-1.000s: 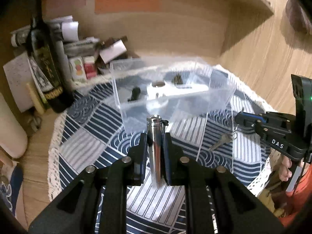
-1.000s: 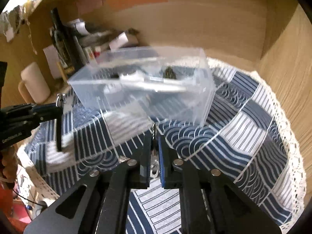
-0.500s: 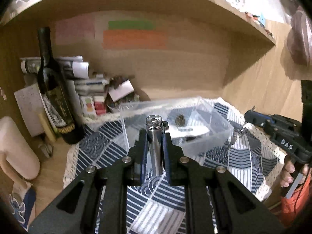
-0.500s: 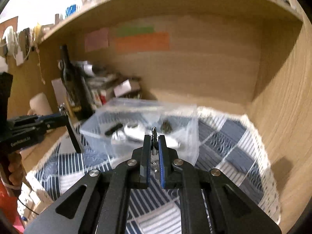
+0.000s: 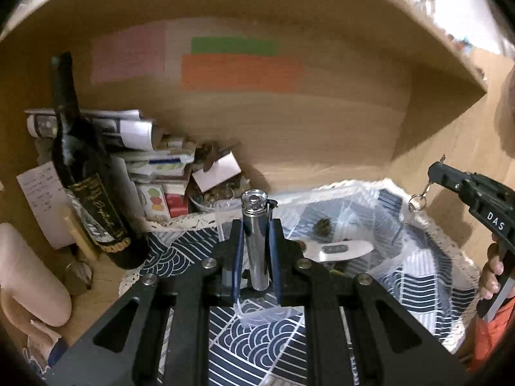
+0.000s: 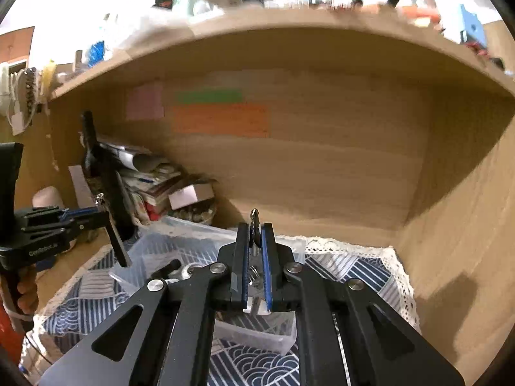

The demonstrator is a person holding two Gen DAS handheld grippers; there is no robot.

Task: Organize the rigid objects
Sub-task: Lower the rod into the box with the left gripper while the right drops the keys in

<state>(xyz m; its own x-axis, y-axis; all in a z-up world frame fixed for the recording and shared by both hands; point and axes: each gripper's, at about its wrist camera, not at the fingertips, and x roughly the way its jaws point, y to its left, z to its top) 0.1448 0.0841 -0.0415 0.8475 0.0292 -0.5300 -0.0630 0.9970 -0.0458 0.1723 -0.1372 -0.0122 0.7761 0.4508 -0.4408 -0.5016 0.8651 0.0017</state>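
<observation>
— So, what changed since a second ago?
— Both tools rose. The left tool (image 5: 256, 241) still clamps the metal cylinder (image 5: 255, 241) upright above the clear bin (image 5: 370, 222); the right tool (image 6: 254, 257) still pinches the key (image 6: 254, 225), lifted off the patterned cloth (image 6: 341, 267).

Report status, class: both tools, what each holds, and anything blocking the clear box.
Left tool shut on metal cylinder. Right tool shut on key. Clear box below, open-topped, nothing blocking.

Upright steel cylinder (image 5: 255, 241); key (image 6: 255, 228) above clear bin (image 5: 370, 212).
</observation>
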